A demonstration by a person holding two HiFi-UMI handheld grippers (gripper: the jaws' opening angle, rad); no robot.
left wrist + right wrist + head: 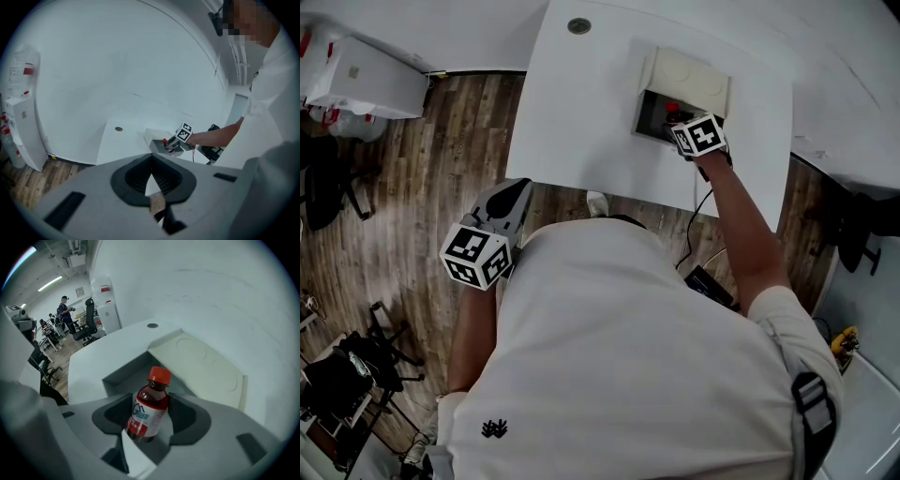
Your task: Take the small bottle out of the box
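The small bottle (149,408) has dark red contents, a red cap and a white and red label. It stands tilted between the pads of my right gripper (150,420), which is shut on its body just over the open box (123,373). The box's cream lid (201,364) lies folded back behind it. In the head view my right gripper (677,122) reaches into the box (649,111) on the white table (581,122); only the bottle's red cap (672,107) shows. My left gripper (514,190) hangs off the table's near edge, jaws together, holding nothing.
A round cable hole (578,25) sits at the table's far left. A black cable (703,202) runs down from the right arm to a black device on the wooden floor. A white cabinet (366,75) stands far left, office chairs (380,361) near left.
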